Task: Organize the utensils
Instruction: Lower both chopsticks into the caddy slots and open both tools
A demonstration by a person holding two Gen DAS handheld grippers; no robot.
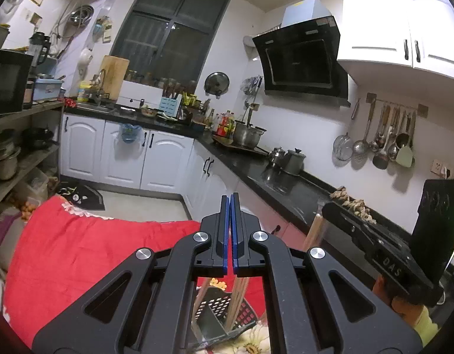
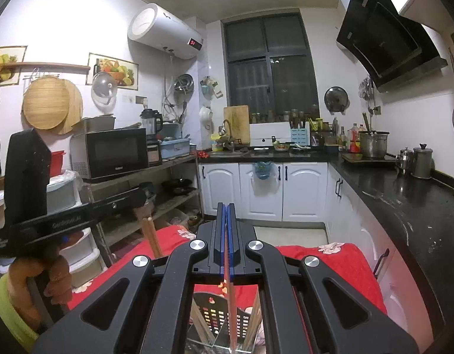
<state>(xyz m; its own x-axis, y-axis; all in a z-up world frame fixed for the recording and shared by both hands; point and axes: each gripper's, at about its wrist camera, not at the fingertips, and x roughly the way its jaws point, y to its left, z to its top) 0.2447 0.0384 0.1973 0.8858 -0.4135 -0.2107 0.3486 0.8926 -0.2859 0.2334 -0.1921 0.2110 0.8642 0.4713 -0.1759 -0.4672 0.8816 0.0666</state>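
My right gripper [image 2: 226, 206] pinched 1 thin, light, slippery chopstick [image 2: 231, 303] above the perforated holder [image 2: 215, 321]; my left gripper [image 1: 230, 199] pressed together.

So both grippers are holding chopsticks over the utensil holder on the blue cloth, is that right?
Not quite: the cloth is red, not blue, as the right wrist view shows. Both the right gripper and the left gripper do hold chopsticks over the utensil holder.

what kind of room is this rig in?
A home kitchen, almost certainly. A range hood hangs over a black countertop, ladles and spatulas hang on a wall rail, and a microwave sits on an open shelf.
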